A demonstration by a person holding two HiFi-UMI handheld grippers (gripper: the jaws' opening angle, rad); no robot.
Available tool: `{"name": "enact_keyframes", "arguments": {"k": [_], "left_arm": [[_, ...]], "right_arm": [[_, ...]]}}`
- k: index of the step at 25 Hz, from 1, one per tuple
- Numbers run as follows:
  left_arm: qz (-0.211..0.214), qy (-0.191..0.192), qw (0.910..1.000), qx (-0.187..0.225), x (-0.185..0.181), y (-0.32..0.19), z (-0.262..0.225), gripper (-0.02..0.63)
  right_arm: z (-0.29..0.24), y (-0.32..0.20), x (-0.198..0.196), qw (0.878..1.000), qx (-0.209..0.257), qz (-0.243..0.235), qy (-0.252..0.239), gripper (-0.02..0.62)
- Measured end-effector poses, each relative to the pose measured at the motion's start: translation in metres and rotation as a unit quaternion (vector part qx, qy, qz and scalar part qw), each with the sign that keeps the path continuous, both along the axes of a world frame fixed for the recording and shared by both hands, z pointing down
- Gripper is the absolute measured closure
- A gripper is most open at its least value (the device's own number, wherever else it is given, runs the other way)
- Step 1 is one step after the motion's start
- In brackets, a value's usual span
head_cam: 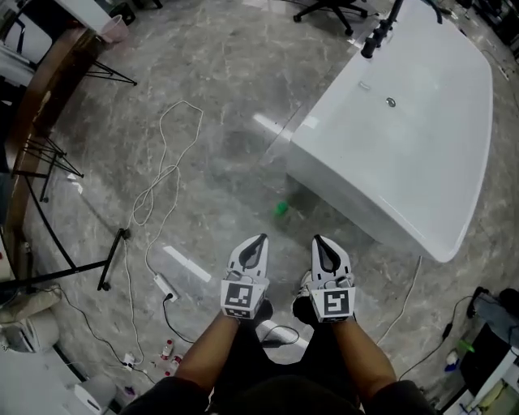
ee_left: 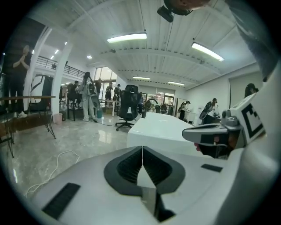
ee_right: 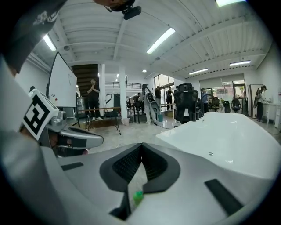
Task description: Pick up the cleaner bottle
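A small green thing stands on the grey marble floor just beside the near corner of the white bathtub; it looks like the cleaner bottle's top, and its body is hard to make out. Through the gap below my right gripper's jaws it shows as a green spot. Both grippers are held low in front of the person's legs, side by side, pointing toward it and well short of it. My left gripper is shut and empty. My right gripper has its jaws together with nothing between them.
A white cable loops across the floor to a power strip on the left. Black tripod legs and a wooden table line the left side. An office chair stands beyond the tub. People stand far off.
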State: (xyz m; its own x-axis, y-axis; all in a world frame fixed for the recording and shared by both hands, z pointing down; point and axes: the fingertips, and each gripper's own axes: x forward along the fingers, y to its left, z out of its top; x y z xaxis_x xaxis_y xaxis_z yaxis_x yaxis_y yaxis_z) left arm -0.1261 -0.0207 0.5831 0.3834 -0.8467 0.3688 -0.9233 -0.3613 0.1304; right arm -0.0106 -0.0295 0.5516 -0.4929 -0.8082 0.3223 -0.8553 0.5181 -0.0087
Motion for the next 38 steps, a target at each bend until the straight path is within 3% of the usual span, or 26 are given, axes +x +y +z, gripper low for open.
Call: {"name": "enact_keyframes", "arguments": {"k": [9,17,26,30,38], "left_arm": [[0.023,-0.009,0.9997,-0.006,0.004,-0.028,0.22,0.598],[0.059,-0.03,0.9978,0.003,0.004,-0.036,0.352,0.598],[0.069,-0.057,0.996,0.01,0.001,-0.039,0.423,0.59],[0.097,-0.055,0.9937,0.003,0.009,-0.041,0.447,0.432],[0.105,-0.093,0.9895,-0.034,0.019,-0.066,0.513,0.308]], "right_arm": [[0.202,-0.027,0.0,1.0,0.002,0.015,0.005,0.577],[0.317,-0.038,-0.019,1.0,0.012,-0.02,0.003,0.577],[0.319,-0.055,-0.029,0.998,0.063,-0.019,-0.019,0.577],[0.321,-0.048,-0.029,0.998,0.057,-0.02,-0.018,0.577],[0.316,-0.047,-0.017,0.997,0.072,0.002,-0.017,0.577]]}}
